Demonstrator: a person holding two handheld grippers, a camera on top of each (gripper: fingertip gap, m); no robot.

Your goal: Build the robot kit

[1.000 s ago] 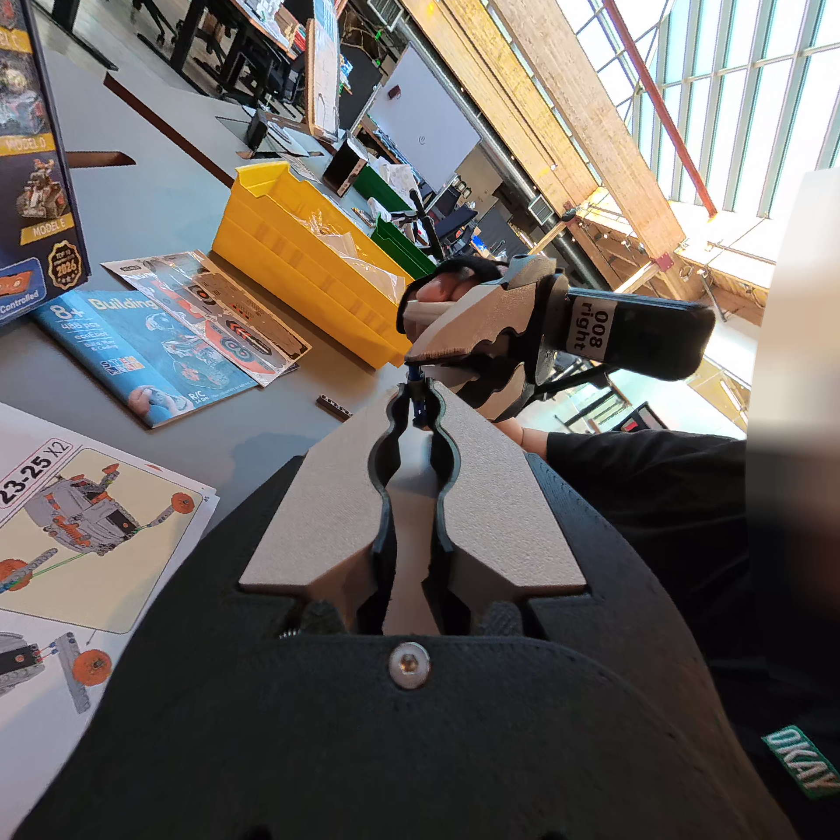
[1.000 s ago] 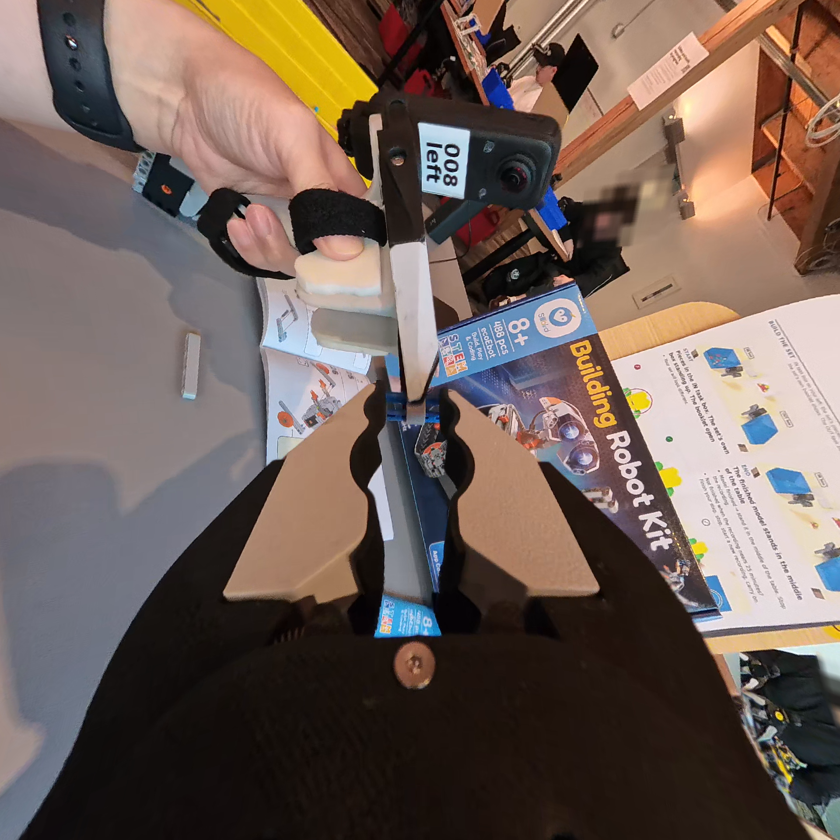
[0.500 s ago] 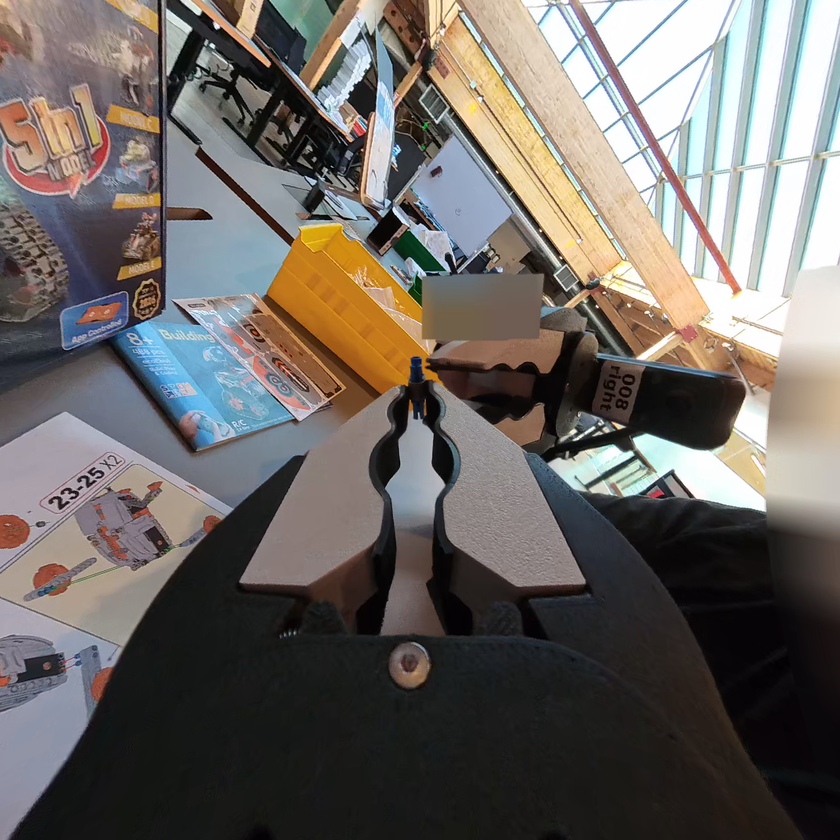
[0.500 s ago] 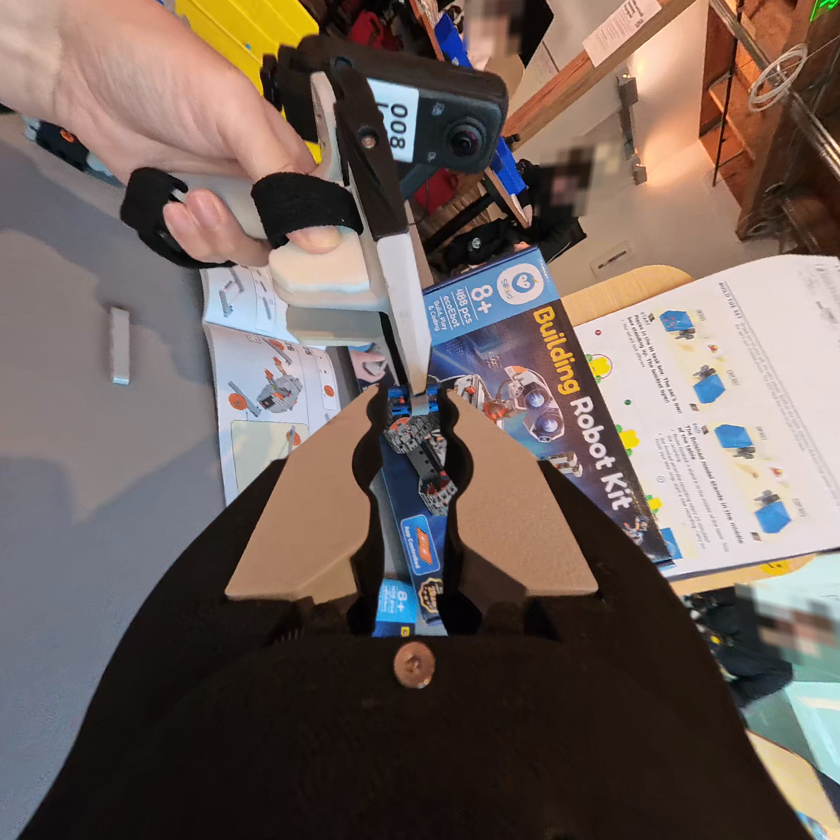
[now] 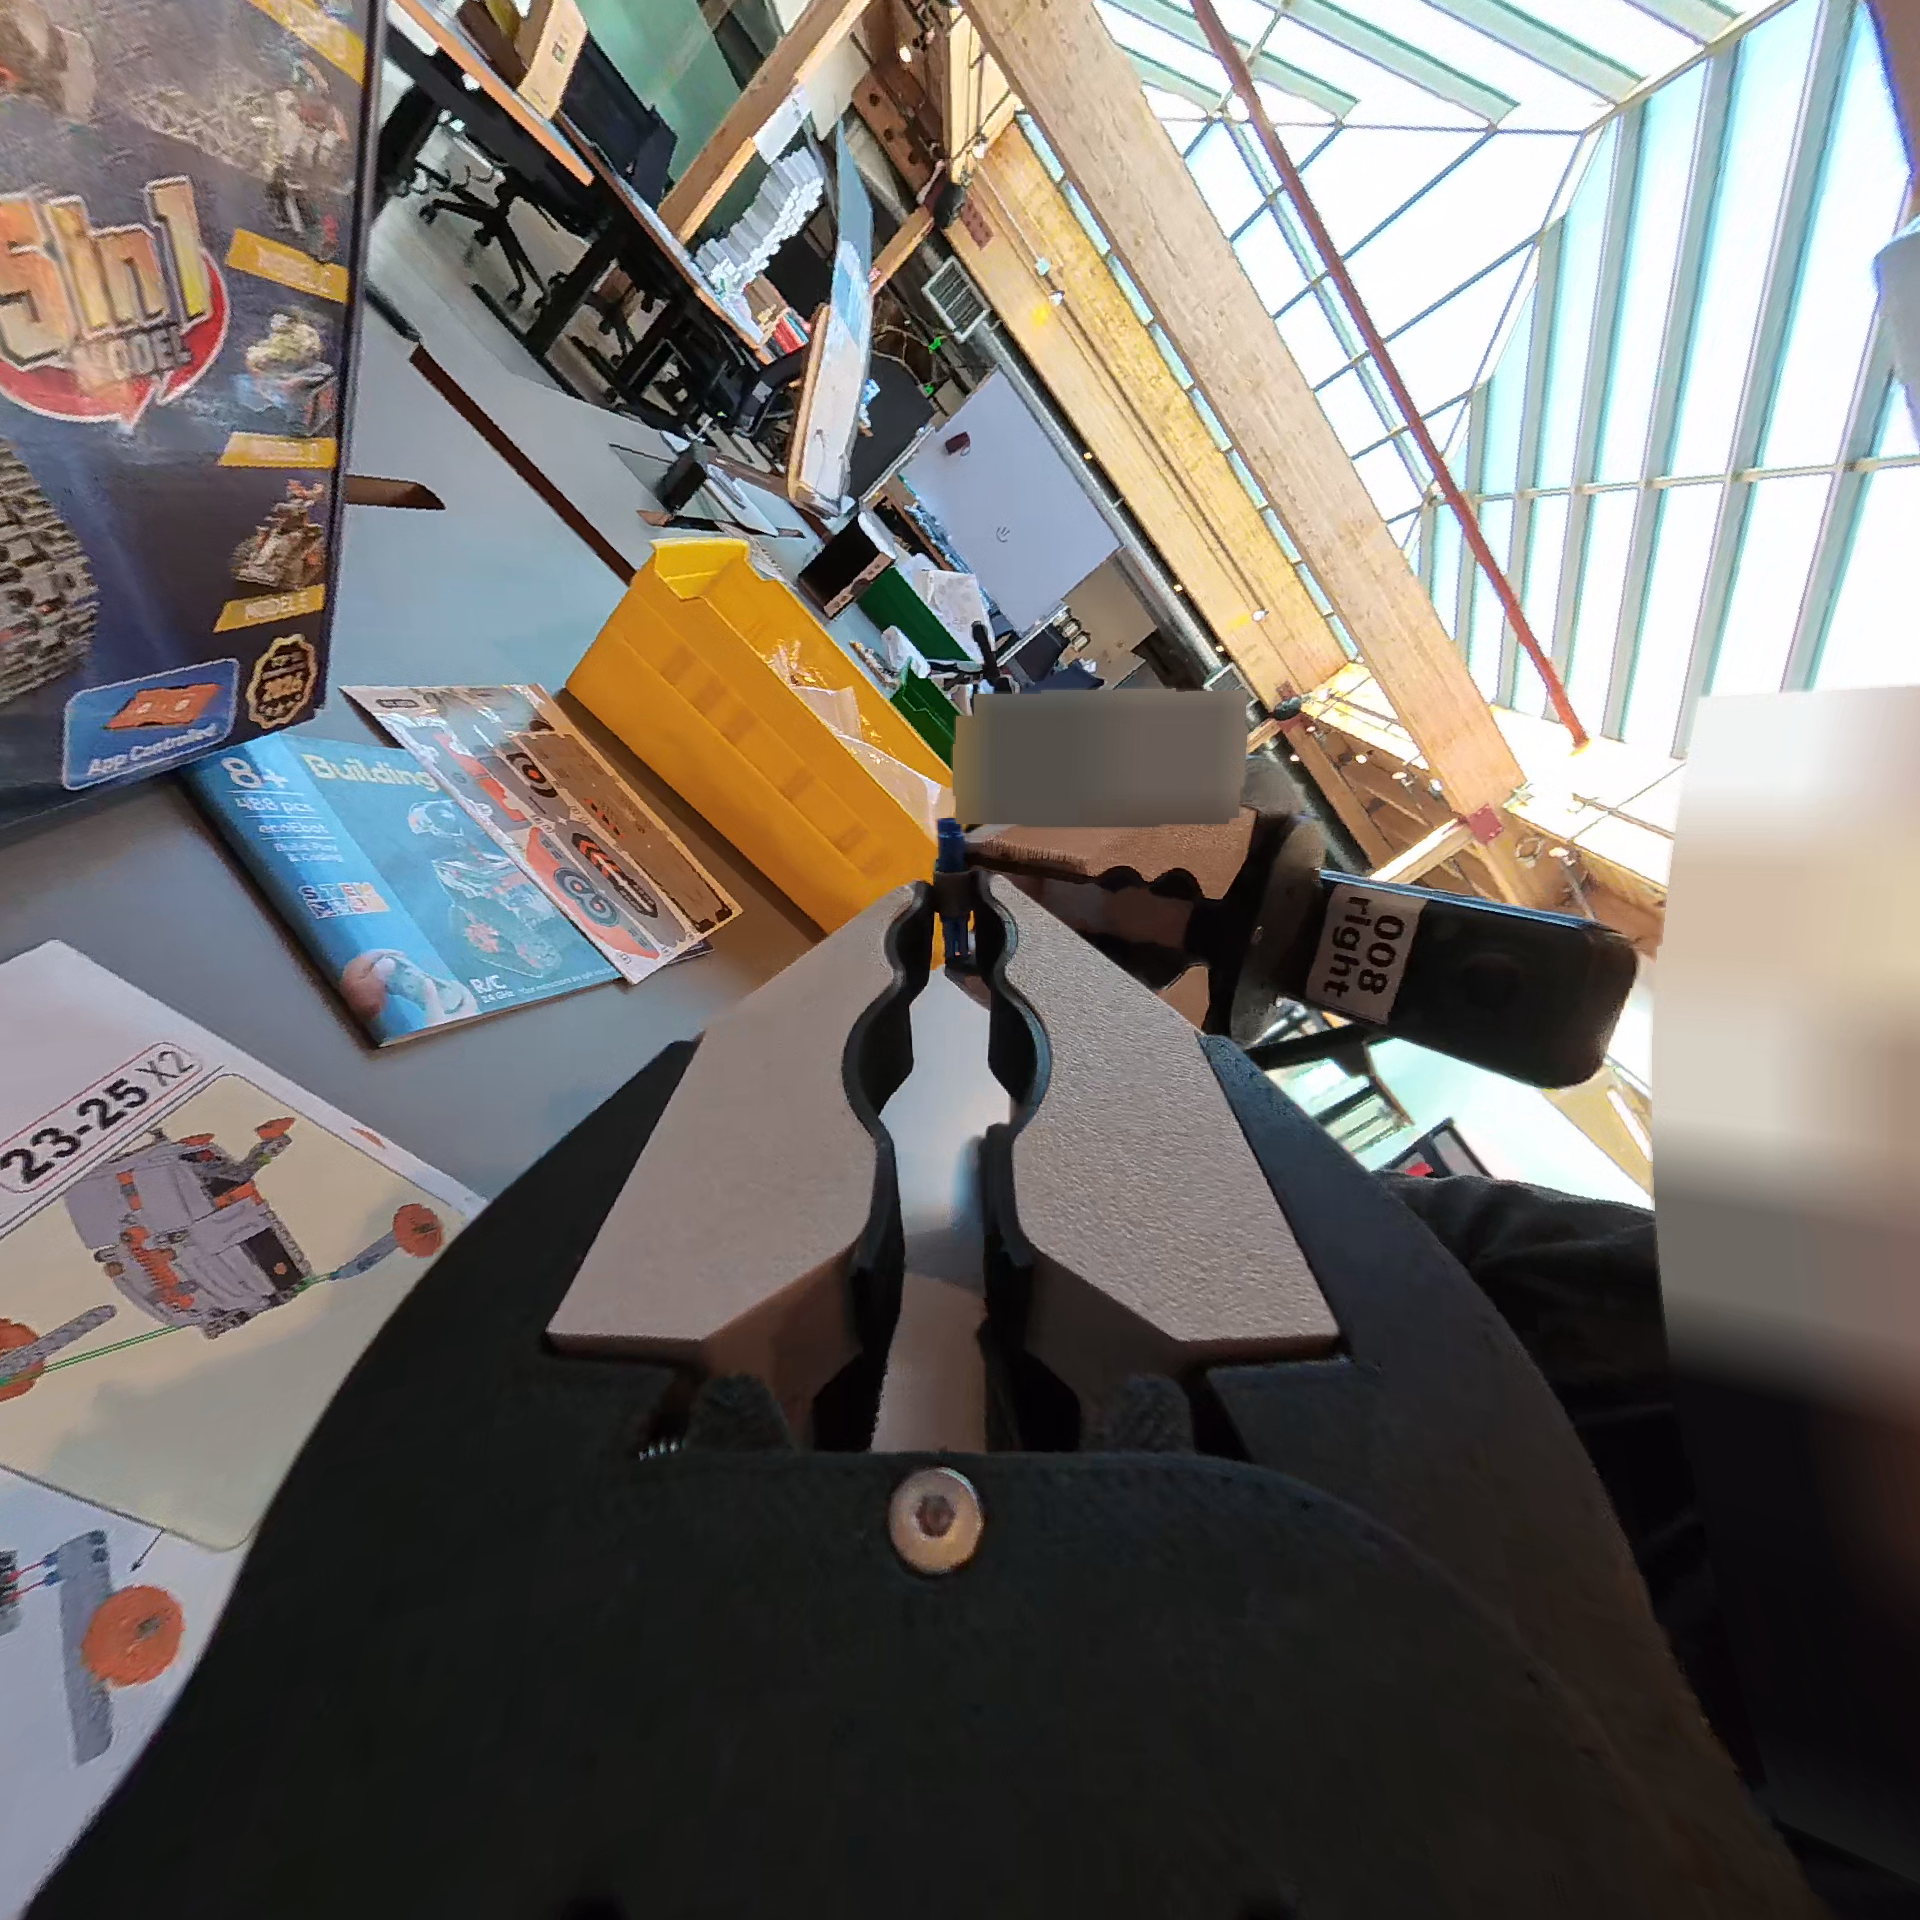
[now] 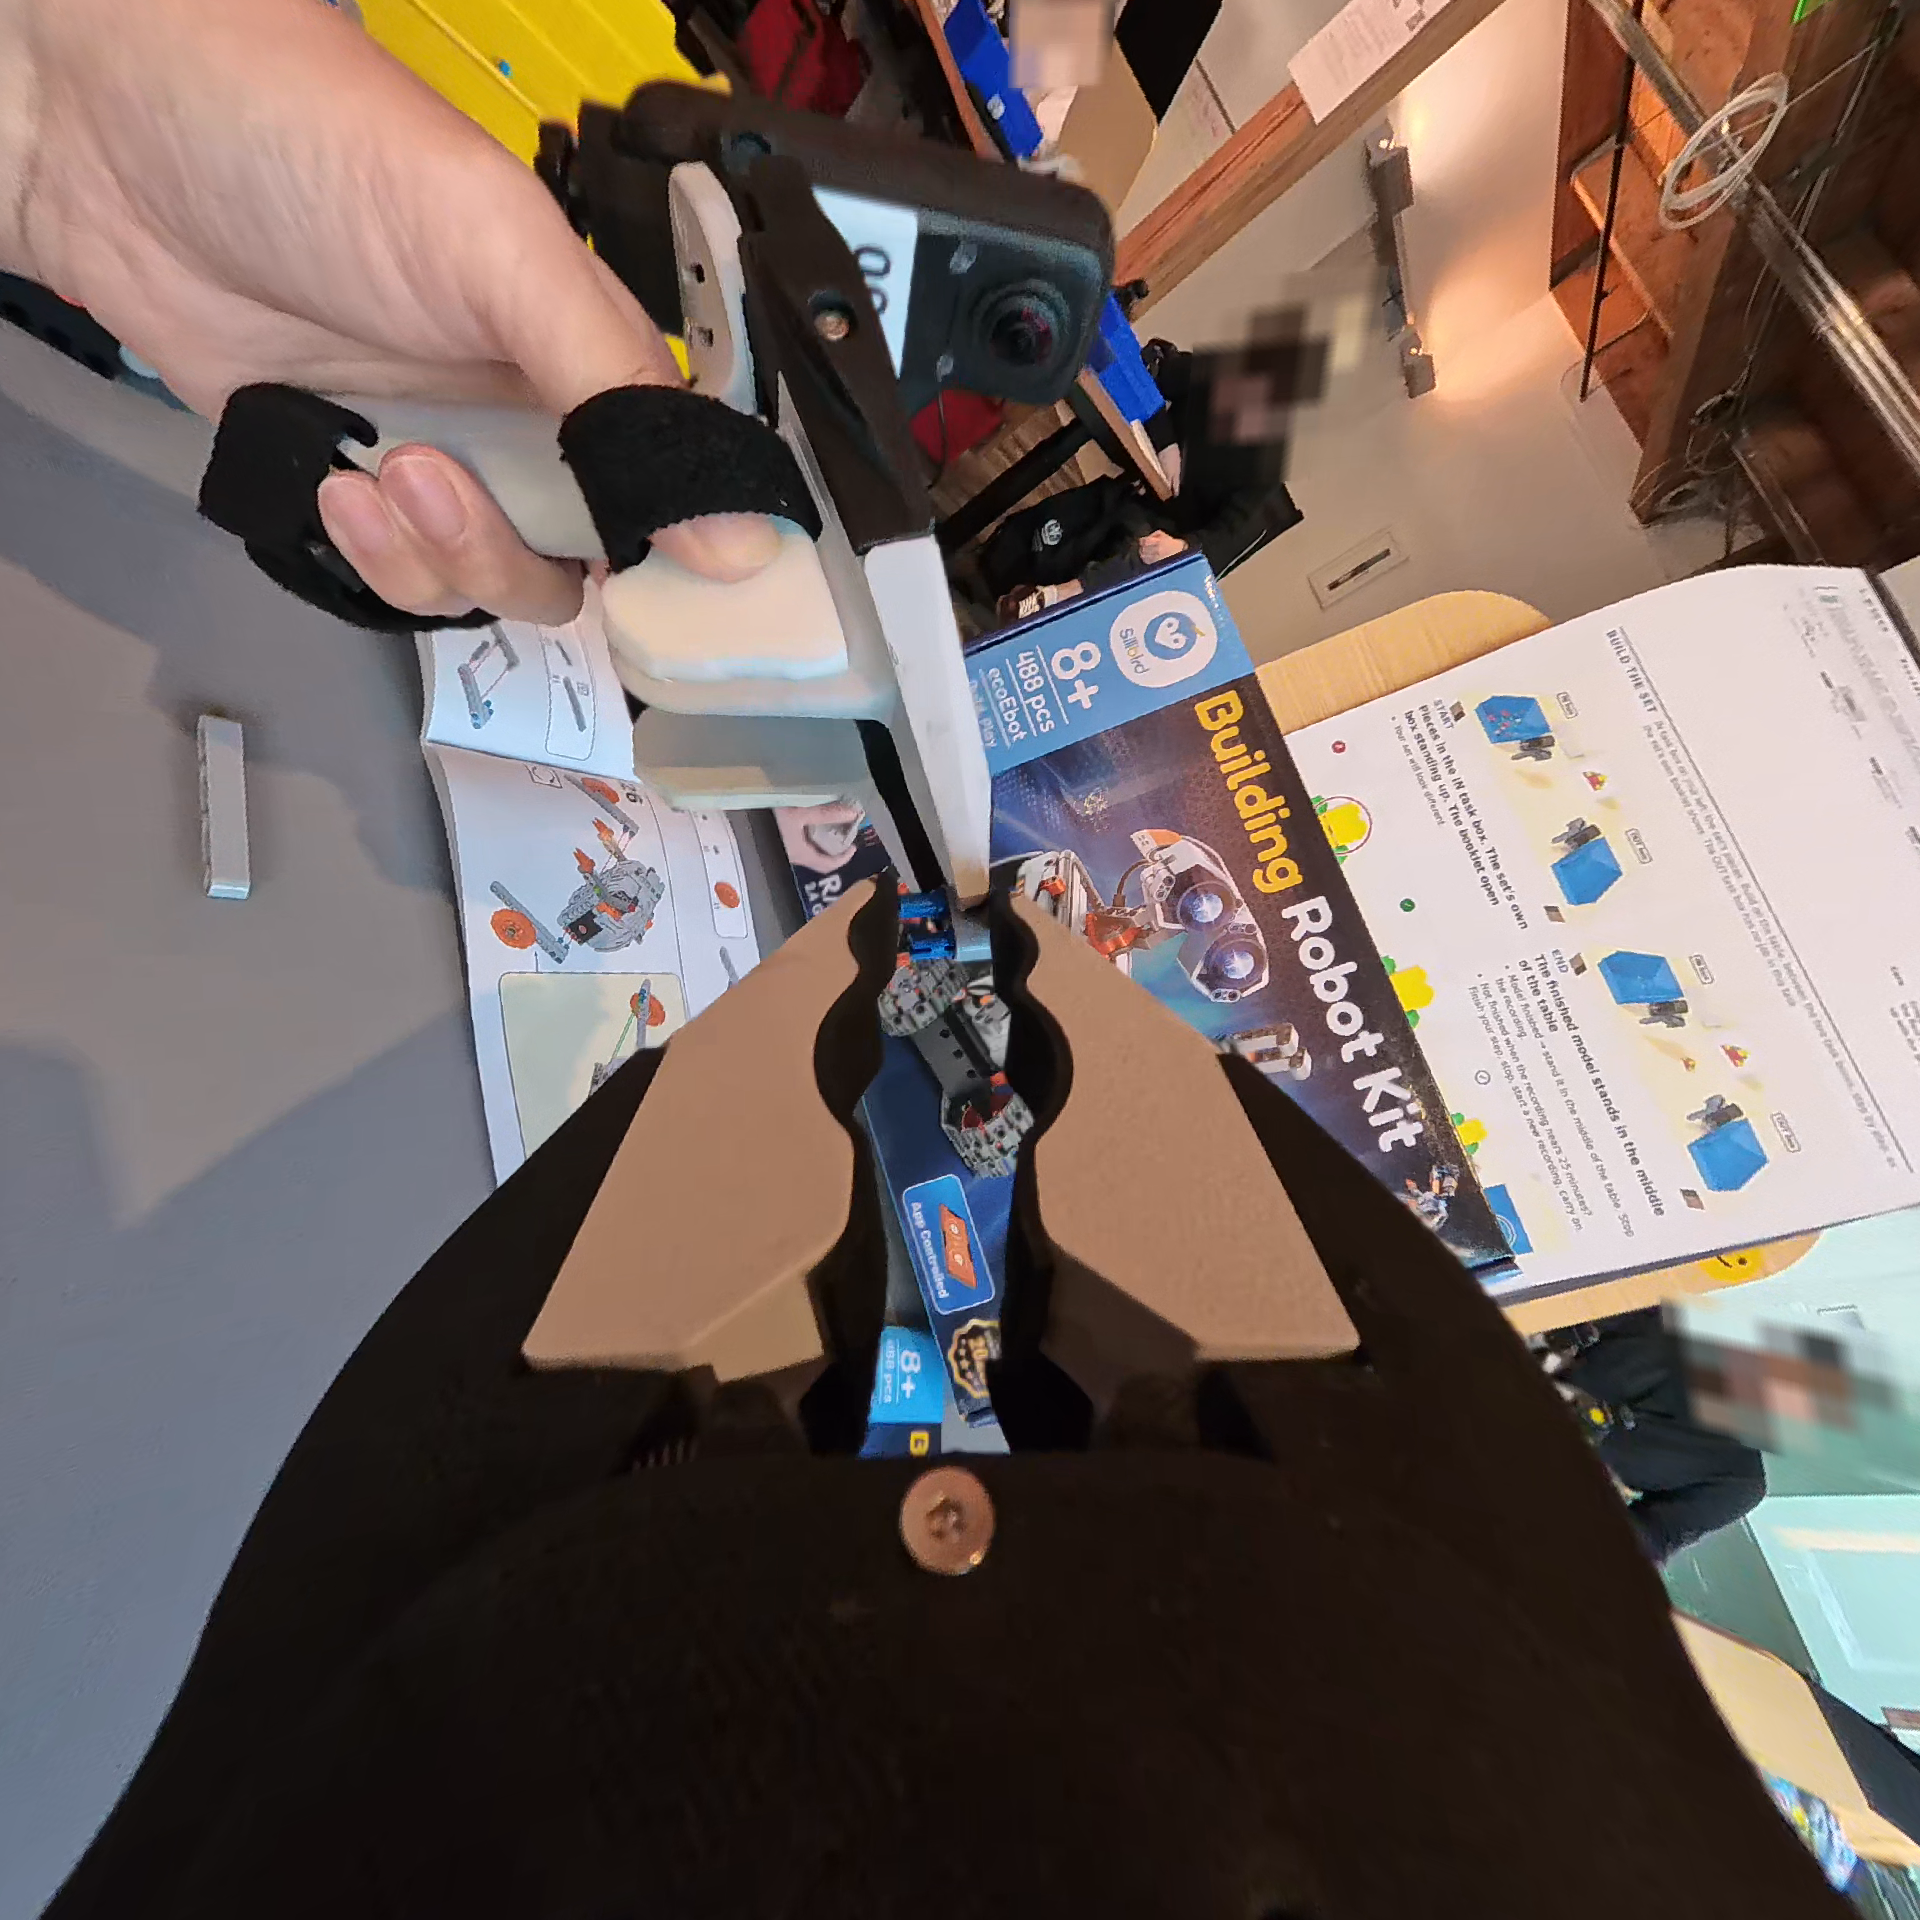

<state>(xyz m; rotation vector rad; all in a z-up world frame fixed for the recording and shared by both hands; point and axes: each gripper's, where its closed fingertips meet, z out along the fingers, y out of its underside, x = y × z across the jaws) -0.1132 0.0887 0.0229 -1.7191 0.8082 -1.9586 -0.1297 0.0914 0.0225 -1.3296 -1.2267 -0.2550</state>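
Fingers of left gripper (image 5: 954, 896) pinch a blue peg (image 5: 950, 844); right gripper (image 6: 940, 914) pinches its other end; only right view shows a grey beam (image 6: 224, 806) on the worktop (image 6: 156, 1143).

Grey table (image 5: 488, 603) with kit papers and bins

On it lie a blue booklet (image 5: 416, 894), a sticker sheet (image 5: 582, 821), an open instruction manual (image 5: 156, 1247), a yellow bin (image 5: 748, 717), a standing kit box (image 5: 156, 364) and a loose grey beam (image 6: 223, 805).
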